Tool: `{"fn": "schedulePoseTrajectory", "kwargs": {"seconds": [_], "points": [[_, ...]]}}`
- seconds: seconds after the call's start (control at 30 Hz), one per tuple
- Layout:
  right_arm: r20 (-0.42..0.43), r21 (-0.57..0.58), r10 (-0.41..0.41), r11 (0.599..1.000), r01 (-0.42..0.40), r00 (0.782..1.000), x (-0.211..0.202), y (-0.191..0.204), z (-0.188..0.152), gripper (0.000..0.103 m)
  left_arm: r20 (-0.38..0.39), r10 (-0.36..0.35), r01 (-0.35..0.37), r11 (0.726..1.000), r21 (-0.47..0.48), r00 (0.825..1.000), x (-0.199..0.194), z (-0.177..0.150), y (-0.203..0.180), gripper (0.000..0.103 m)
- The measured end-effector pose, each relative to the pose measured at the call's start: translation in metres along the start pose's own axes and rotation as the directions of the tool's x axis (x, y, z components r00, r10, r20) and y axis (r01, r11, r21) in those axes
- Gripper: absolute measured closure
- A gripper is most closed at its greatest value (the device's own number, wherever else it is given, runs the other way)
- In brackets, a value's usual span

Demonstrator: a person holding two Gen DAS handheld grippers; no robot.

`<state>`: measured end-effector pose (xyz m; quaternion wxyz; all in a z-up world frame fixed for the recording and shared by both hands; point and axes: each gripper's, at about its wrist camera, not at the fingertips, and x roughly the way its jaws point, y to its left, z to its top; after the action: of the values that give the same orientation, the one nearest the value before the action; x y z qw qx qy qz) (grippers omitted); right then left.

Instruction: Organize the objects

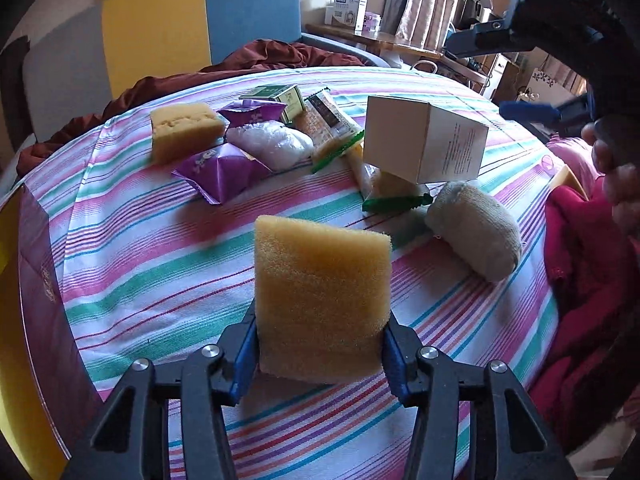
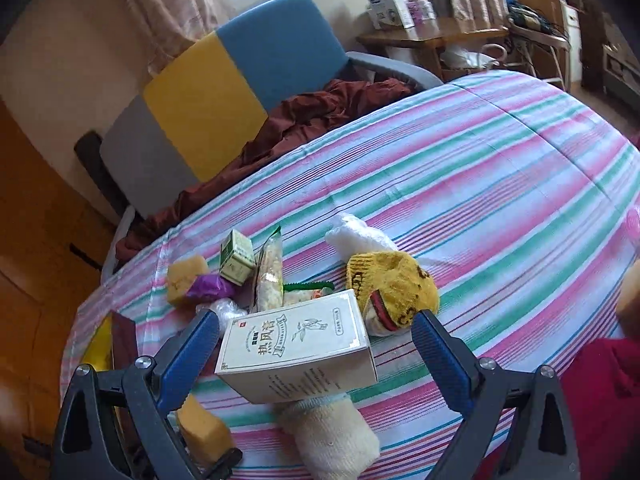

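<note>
Nearest in the left wrist view, the left gripper (image 1: 320, 354) has its two blue-padded jaws pressed against the lower sides of a yellow-brown block of porous sponge foam (image 1: 322, 300), which stands upright between them above the pink, teal and white striped bedspread (image 1: 160, 280). The sponge looks very light and soft; it probably squashes under pressure, so a hold low across its flat sides, as here, seems sound, though it may bend or wobble at the top. The gripper tilts steeply downward toward the bed.

In the right wrist view, the right gripper (image 2: 316, 344) also points down at the bed, its jaws spread wide and holding nothing. Between them, but untouched, sits a white cardboard box printed with Chinese characters (image 2: 296, 352), propped on other items. It appears stiff and light, best taken across its narrow sides. Just nearer lies a cream rolled sock (image 2: 332, 436).

Farther off lie a yellow patterned sock bundle (image 2: 394, 284), a second yellow sponge (image 1: 186, 130), purple foil packets (image 1: 218, 170) and a small green box (image 2: 237, 256).
</note>
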<state>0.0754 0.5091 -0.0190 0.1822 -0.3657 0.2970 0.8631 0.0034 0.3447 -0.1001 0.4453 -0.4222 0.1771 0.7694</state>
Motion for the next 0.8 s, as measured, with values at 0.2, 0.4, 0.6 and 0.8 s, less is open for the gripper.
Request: {"fn": "schedulePoseTrajectory", "kwargs": {"seconds": [0.2,0.4,0.6,0.8], "points": [[-0.155,-0.505,-0.084,0.863,-0.006,0.984,0.000,0.059,0.000,0.004,0.022,-0.005,0.005,1.000,0.003,1.000,-0.001,-0.003,-0.003,0.050],[-0.245,-0.762,-0.257,0.647,-0.022,0.935,0.021,0.074,-0.019,0.004,0.032,-0.021,0.022,1.000,-0.004,0.999,-0.002,-0.001,0.000,0.050],[-0.302,-0.850,-0.335,0.518,-0.093,0.893,0.050,0.086,-0.012,0.004,0.042,-0.027,0.027,1.000,-0.002,0.999,-0.002,-0.002,0.000,0.050],[-0.366,-0.879,-0.396,0.444,-0.173,0.842,0.082,0.089,-0.011,0.004,0.054,-0.016,0.016,1.000,0.008,0.998,-0.001,-0.005,-0.002,0.049]]}}
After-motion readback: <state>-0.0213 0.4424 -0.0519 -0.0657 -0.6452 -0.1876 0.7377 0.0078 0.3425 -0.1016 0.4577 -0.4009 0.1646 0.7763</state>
